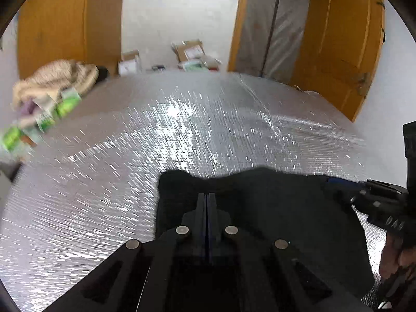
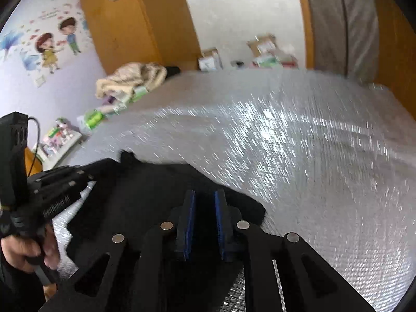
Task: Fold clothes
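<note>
A black garment lies spread over a silver bubble-wrap covered surface. My left gripper is shut on the garment near its left corner, and a little cloth pokes out past the fingertips. The cloth's edge looks sharp while the surface behind it is blurred. In the right wrist view, my right gripper stands open over the garment, its blue pads apart with only cloth below them. Each view catches the other gripper at the garment's side: right gripper, left gripper, held by a hand.
A beige blanket and green-and-white packets are heaped at the far left of the surface. Cardboard boxes sit on the floor beyond the far edge. Wooden doors and a wardrobe stand behind.
</note>
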